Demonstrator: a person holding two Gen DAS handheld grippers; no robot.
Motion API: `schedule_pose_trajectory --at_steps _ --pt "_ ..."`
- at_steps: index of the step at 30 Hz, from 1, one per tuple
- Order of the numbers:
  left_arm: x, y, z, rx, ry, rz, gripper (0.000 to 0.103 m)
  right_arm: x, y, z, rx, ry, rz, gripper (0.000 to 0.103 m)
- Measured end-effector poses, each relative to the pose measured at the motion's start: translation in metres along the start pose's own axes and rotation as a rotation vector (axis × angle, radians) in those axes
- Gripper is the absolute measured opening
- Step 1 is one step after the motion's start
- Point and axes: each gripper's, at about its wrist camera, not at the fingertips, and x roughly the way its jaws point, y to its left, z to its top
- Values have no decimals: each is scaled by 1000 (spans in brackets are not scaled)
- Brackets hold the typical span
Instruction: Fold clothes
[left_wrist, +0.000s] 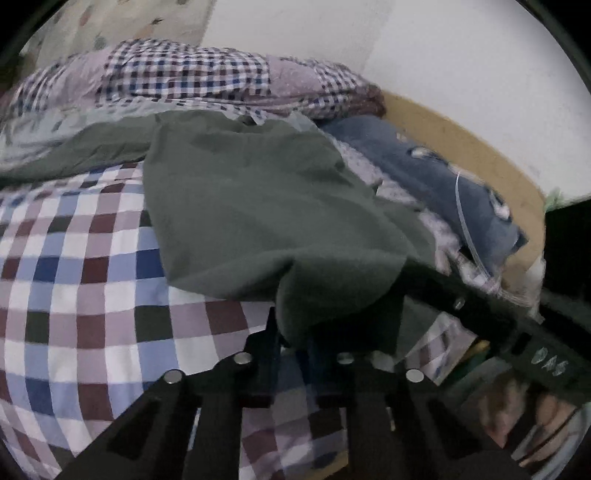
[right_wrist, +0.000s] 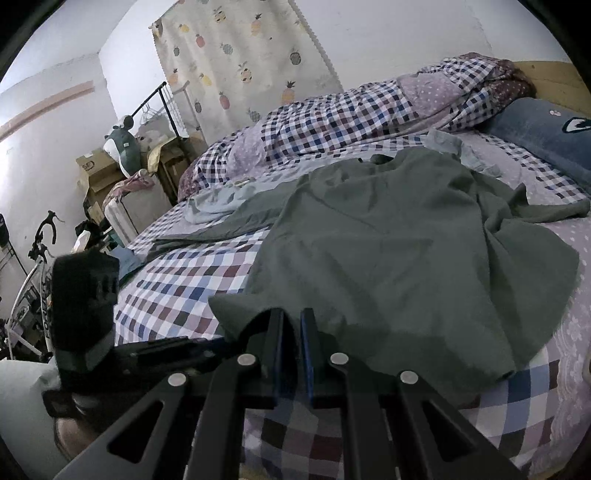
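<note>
Your biggest risk is the green shirt (right_wrist: 388, 266) slipping free or bunching, because each gripper pinches only a thin edge of its near hem. The shirt lies spread across the checked bedsheet (right_wrist: 192, 288), rumpled on its right side. Your left gripper (left_wrist: 310, 347) and right gripper (right_wrist: 292, 332) both clamp that hem between nearly closed jaws.
</note>
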Motion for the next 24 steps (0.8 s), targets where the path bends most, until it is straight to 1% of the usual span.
schedule_pose_trajectory --at_steps 1,5,7,8,9,11,14,16,18,20,21,22,24 --pt "-8 7 2 -28 -20 1 5 0 1 -1 -2 3 3 11" --pt "-42 36 10 -139 -102 3 3 -3 10 -3 -43 19 -4 13" --pt "-58 51 15 -195 -143 4 3 -8 13 -4 -59 19 -9 34" --pt "-67 58 17 -223 -163 4 3 -11 13 -4 -59 18 -9 49" --pt "-75 65 19 -250 -184 5 1 -14 12 -4 -55 18 -9 54" --pt "-91 79 23 -306 -225 6 1 -19 8 -4 -44 19 -20 55" --pt "-116 101 29 -390 -286 7 0 -31 -9 -1 -9 8 -70 56" --pt "-133 116 33 -444 -327 9 0 -41 -28 1 37 -7 -114 59" --pt "-153 135 34 -477 -366 30 0 -51 -48 4 80 -21 -163 62" --pt "-160 152 33 -504 -373 8 0 -62 -69 8 122 -35 -217 63" --pt "-163 160 32 -516 -375 -4 0 -66 -79 8 154 -44 -230 64" --pt "-160 164 30 -520 -353 -27 0 -69 -89 8 195 -55 -231 65" --pt "-148 166 24 -520 -305 -12 0 -74 -107 6 274 -71 -226 65"
